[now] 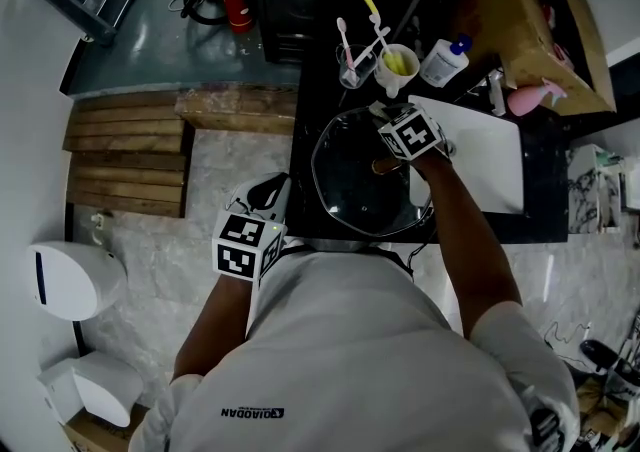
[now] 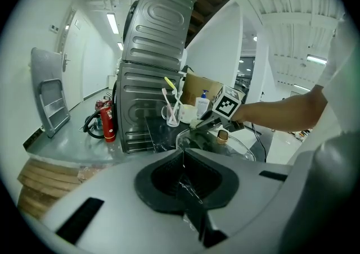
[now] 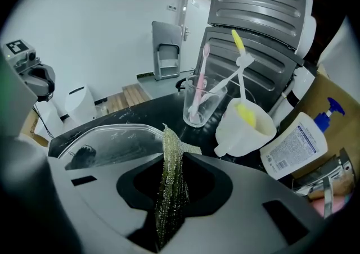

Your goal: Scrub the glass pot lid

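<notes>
On the black stone countertop (image 1: 312,100), the round clear glass pot lid (image 1: 355,180) is sitting knob-up, likely heavy, slick and breakable, best steadied by its brown knob (image 1: 385,165), while the right gripper (image 3: 173,163) is clamping a limp green scouring pad (image 3: 170,139) at its far rim and the left gripper (image 1: 272,190) is hanging back clenched, apparently empty.

A black stone counter (image 1: 304,120) holds a ribbed grey metal cabinet (image 2: 151,87) at its far end, with a cardboard box (image 1: 545,30) at far right. To its left, wooden slats (image 1: 125,155) lie beside a pale marbled floor (image 1: 215,180). Strip lights (image 2: 112,22) glow on the white ceiling.
</notes>
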`<state>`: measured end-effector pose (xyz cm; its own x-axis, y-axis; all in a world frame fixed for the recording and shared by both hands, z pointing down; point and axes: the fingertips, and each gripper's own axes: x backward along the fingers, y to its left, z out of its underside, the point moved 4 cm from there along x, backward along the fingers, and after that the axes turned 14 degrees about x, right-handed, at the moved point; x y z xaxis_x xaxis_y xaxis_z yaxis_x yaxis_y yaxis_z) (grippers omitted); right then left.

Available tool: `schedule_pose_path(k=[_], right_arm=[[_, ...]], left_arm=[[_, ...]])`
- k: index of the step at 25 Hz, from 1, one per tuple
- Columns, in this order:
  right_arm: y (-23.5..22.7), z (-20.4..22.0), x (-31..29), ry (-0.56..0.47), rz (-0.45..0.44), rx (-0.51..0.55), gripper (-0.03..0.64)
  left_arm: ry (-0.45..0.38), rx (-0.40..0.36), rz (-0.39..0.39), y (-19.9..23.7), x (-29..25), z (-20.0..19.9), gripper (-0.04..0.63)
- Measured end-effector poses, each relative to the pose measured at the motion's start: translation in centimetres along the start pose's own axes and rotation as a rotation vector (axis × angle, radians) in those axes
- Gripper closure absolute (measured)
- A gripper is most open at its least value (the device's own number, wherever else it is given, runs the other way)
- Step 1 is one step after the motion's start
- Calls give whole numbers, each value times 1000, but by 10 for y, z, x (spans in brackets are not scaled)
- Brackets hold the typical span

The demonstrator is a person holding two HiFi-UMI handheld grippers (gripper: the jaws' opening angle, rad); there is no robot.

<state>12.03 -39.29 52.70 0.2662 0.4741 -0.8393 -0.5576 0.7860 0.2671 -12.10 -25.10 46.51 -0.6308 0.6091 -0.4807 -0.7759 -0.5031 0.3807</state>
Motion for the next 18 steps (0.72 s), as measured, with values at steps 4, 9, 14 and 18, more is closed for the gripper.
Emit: schedule_pose_path(k=[4,9,14,18], right_arm=[[3,0,-1,27,-5,0,522],[13,-12,-2,39,-24,9,522],[29,-28,-8,52,-33,64,522],[41,-38,-9,59,-30,112,522]], left_arm=[[9,-1,4,8,4,3,577],[5,-7,16,14,10,1,577],[7,-10,24,19,14,2,577],[10,-12,33,21,17,3,577]])
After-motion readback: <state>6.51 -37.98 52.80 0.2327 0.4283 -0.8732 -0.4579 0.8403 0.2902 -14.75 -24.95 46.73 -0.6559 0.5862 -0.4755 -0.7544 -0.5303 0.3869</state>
